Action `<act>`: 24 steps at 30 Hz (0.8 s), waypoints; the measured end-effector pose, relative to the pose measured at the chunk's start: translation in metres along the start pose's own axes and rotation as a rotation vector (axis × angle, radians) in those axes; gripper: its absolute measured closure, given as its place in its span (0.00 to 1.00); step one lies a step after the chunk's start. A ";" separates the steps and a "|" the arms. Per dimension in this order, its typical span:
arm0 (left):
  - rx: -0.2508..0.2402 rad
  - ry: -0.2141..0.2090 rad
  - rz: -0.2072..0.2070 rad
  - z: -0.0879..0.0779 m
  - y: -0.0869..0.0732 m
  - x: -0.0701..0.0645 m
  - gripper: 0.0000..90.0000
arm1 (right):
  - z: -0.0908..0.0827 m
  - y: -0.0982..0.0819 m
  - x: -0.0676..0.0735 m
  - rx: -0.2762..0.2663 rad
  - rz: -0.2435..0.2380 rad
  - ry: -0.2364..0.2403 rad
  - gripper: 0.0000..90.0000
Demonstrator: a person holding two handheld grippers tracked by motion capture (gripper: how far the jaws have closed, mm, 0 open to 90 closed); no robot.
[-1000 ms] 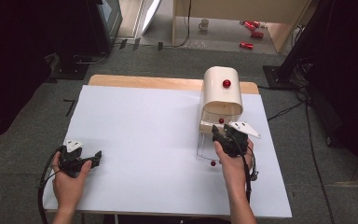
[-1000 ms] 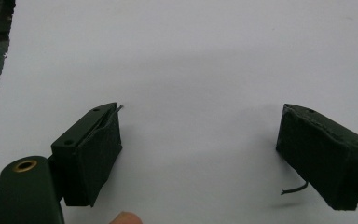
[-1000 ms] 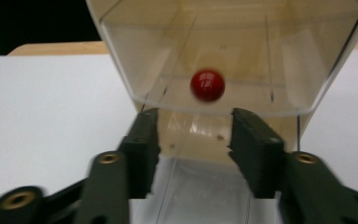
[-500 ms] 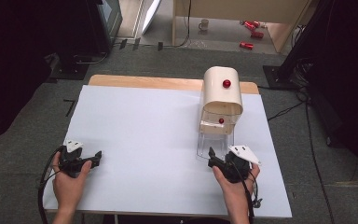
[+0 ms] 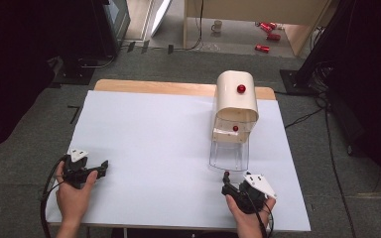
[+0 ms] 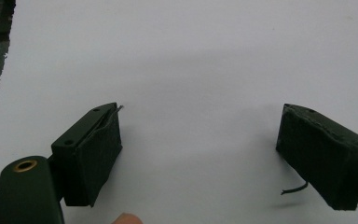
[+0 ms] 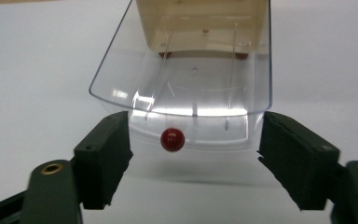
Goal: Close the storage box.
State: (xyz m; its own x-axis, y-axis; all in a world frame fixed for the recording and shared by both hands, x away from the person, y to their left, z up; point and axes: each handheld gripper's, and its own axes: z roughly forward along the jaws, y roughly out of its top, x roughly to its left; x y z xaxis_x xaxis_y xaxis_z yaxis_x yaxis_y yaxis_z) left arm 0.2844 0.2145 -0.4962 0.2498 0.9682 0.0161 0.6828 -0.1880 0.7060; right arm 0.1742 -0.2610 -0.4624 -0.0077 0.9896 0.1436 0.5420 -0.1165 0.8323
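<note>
A cream box [image 5: 236,101] with a red knob [image 5: 241,89] on top stands at the table's right. Its clear drawer [image 5: 229,156] is pulled out toward me. In the right gripper view the drawer [image 7: 186,79] fills the middle, with a small red knob [image 7: 172,139] on its front. My right gripper [image 5: 226,182] sits just short of that knob. Its jaws [image 7: 193,154] are open and have just been closing a little; the knob lies ahead of the gap, untouched by either pad. My left gripper [image 5: 99,168] rests at the near left, open [image 6: 198,149] over bare white table.
The white tabletop [image 5: 154,139] has a wooden strip [image 5: 154,87] along its far edge. Grey carpet surrounds it. Red cans [image 5: 270,34] and a mug [image 5: 218,25] lie on the floor far behind. Dark equipment stands at both sides.
My right gripper has drawn back from over the drawer toward the near edge and sunk lower. The drawer stays pulled out. The left gripper has not moved.
</note>
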 end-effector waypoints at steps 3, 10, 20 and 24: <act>0.000 0.000 0.000 0.000 0.000 0.000 0.15 | 0.002 -0.005 0.001 0.005 0.000 0.001 0.35; 0.000 0.000 0.000 0.000 0.000 0.000 0.15 | 0.013 -0.015 0.001 0.016 0.011 0.022 0.58; 0.000 0.000 0.000 0.000 0.000 0.000 0.15 | 0.029 -0.018 0.002 0.049 0.008 0.020 0.71; 0.000 0.000 0.000 0.000 0.000 0.000 0.15 | 0.031 -0.017 0.003 0.057 0.017 0.019 0.75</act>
State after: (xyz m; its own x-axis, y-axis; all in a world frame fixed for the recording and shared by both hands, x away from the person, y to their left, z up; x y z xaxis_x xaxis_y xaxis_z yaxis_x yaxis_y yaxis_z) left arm 0.2844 0.2145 -0.4962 0.2498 0.9682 0.0162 0.6827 -0.1880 0.7061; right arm 0.1913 -0.2530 -0.4925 -0.0138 0.9857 0.1677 0.5891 -0.1275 0.7980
